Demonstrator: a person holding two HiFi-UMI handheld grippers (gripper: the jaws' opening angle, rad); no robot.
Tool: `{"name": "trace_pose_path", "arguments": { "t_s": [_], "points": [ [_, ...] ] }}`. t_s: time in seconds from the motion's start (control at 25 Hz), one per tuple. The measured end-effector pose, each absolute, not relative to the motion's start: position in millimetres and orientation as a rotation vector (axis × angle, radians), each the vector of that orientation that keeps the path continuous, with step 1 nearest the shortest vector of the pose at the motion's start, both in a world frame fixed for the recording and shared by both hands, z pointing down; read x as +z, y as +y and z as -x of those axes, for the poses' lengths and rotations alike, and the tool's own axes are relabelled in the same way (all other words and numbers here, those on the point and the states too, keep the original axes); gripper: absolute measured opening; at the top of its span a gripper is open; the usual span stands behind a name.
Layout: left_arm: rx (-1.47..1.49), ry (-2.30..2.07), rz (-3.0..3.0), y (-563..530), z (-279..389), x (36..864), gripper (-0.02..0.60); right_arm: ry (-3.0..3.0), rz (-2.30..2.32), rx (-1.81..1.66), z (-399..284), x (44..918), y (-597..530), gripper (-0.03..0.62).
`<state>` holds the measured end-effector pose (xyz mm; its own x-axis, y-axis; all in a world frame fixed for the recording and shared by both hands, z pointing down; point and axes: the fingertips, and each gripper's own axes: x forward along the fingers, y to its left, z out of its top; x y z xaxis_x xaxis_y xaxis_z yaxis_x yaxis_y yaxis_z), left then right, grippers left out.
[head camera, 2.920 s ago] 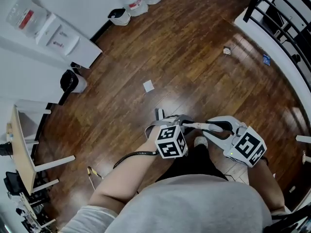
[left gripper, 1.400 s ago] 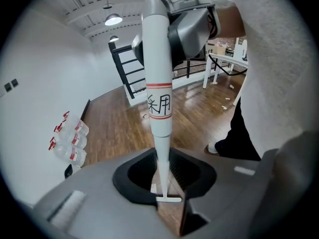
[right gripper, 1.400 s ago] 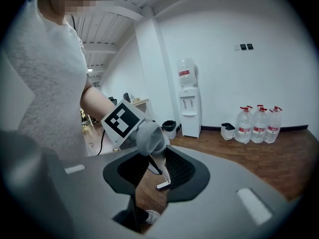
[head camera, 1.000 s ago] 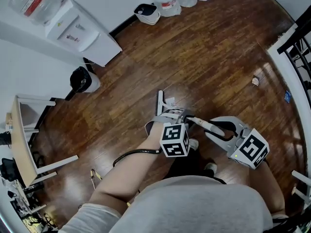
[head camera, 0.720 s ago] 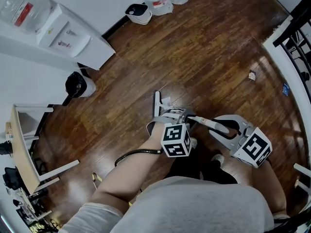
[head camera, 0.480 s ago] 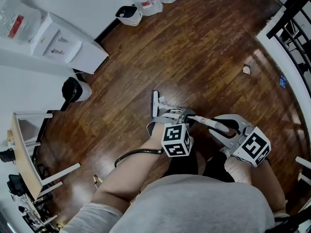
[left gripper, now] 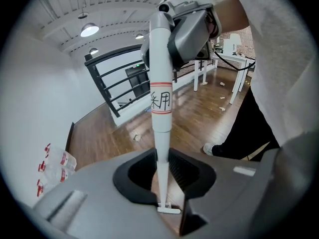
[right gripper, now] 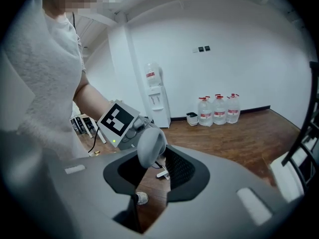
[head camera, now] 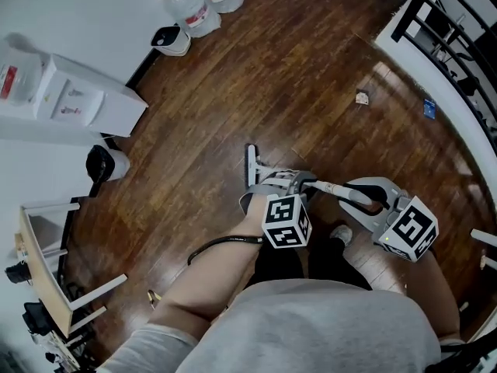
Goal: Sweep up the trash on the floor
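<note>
- The floor (head camera: pixel 311 76) is dark wood in planks, glossy, with bright reflections.
- The broom handle (left gripper: pixel 160 108) looks like smooth white plastic, slightly shiny.
- The left gripper (left gripper: pixel 162 172) and the right gripper (right gripper: pixel 149 173) have grey matt plastic bodies; the fingers (left gripper: pixel 183 169) are black, with a ribbed inner face.
- The sweater (right gripper: pixel 40 83) is light knitted cloth, a little fuzzy.
- The trash scrap (head camera: pixel 362 98) looks like crumpled paper.
- The water bottles (right gripper: pixel 219 108) are clear plastic.
</note>
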<state>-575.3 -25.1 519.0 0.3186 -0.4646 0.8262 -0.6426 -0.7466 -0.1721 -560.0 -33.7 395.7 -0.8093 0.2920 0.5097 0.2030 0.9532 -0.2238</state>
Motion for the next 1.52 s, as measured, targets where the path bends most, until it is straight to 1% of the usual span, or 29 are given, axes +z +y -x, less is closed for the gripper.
{"name": "trace_pose_path", "arguments": {
  "t_s": [0.32, 0.72, 0.92, 1.2, 1.52],
  "points": [
    [1.396, -0.831, -2.591, -95, 432, 509, 0.072, -2.552, 0.081, 0.297, 420, 385, -99, 0.104],
    [1.391, -0.539, -2.817, -138, 260, 507, 0.072, -2.525, -0.244, 0.335, 252, 381, -138, 0.103],
    [1.377, -0.394, -2.905, -149, 187, 502, 0.074, -2.510, -0.399, 0.372, 182, 376, -148, 0.103],
    [1.364, -0.248, -2.977, -153, 111, 498, 0.074, -2.493, -0.569, 0.412, 108, 372, -152, 0.101],
    [1.314, -0.156, -3.029, -151, 67, 488, 0.074, -2.479, -0.697, 0.434, 65, 361, -150, 0.101]
  ]
}}
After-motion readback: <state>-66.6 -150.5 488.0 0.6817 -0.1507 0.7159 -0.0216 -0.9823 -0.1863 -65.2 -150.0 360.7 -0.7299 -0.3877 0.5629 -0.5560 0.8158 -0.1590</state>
